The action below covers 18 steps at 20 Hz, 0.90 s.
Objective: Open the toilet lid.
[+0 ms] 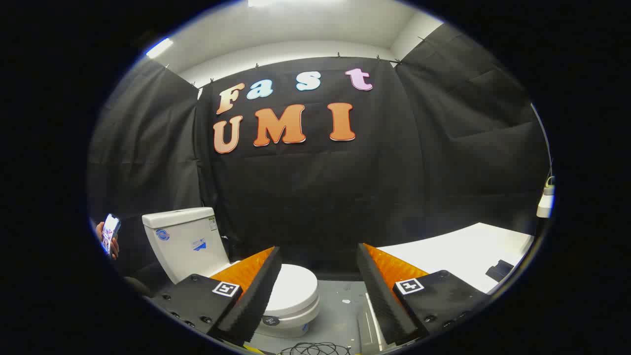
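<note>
Tool (319, 291) with two ribbed wedge-shaped fingers set wide apart, dark screwed mounts, square black-and-white marker tags

Toilet (296, 296) on the floor (340, 315), ahead of the gripper (318, 259), partly behind its left finger (256, 288). Lid (293, 291) lies flat over the bowl; tank (185, 241) stands behind it, against the booth wall (320, 197). Gripper fingers spread apart, nothing between them. Table (458, 251) beyond the right finger. A hand (111, 241) holding a phone (110, 231), left of the tank. Cables (315, 349) on the floor below the fingers.

glossy smooth toilet lid (295, 291) (ceramic-looking tank (185, 241)), matt grey floor (340, 315)
</note>
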Each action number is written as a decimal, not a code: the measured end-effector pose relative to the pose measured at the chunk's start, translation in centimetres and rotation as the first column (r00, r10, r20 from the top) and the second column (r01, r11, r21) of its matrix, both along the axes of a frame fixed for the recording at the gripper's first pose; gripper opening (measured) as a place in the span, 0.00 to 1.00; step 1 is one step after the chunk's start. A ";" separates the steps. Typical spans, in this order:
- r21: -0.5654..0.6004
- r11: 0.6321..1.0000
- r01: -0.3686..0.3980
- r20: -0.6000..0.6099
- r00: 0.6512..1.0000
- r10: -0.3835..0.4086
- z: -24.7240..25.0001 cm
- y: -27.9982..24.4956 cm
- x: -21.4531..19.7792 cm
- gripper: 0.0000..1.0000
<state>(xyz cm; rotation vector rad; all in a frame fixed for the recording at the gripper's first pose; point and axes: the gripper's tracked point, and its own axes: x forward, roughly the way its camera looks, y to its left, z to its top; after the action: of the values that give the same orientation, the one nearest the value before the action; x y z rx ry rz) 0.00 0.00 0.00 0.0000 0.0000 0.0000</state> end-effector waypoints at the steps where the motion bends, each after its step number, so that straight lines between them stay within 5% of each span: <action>1: 0.000 1.000 0.000 0.001 1.000 0.000 0.0 0.0 0.0 0.99; 18: -0.002 1.000 0.002 -0.007 1.000 -0.002 -0.2 0.0 0.1 0.99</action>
<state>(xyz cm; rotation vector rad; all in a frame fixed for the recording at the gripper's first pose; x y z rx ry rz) 0.07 -0.03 -0.25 -0.0017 0.0072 -0.0015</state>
